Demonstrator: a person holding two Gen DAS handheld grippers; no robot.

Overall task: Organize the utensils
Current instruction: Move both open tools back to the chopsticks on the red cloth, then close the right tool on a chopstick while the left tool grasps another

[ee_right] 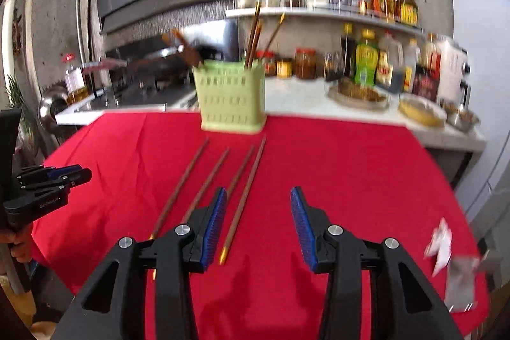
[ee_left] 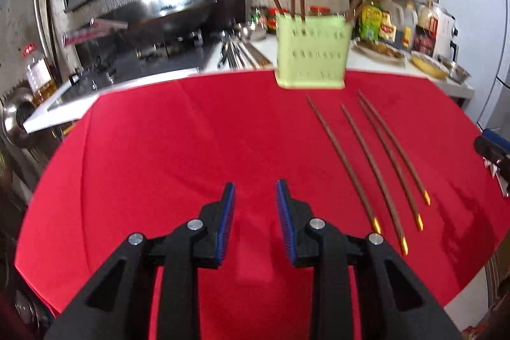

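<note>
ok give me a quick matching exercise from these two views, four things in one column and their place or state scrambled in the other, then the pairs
Things:
1. green holder
2. four loose chopsticks
3. left gripper
4. red cloth

Places or states:
A. lying side by side on the cloth, gold tips toward the camera
B. spread over the table
C. jaws apart with nothing between them
D. standing at the cloth's far edge with chopsticks upright in it

Pairs: 1-D, 2-A, 3-C, 4-B
</note>
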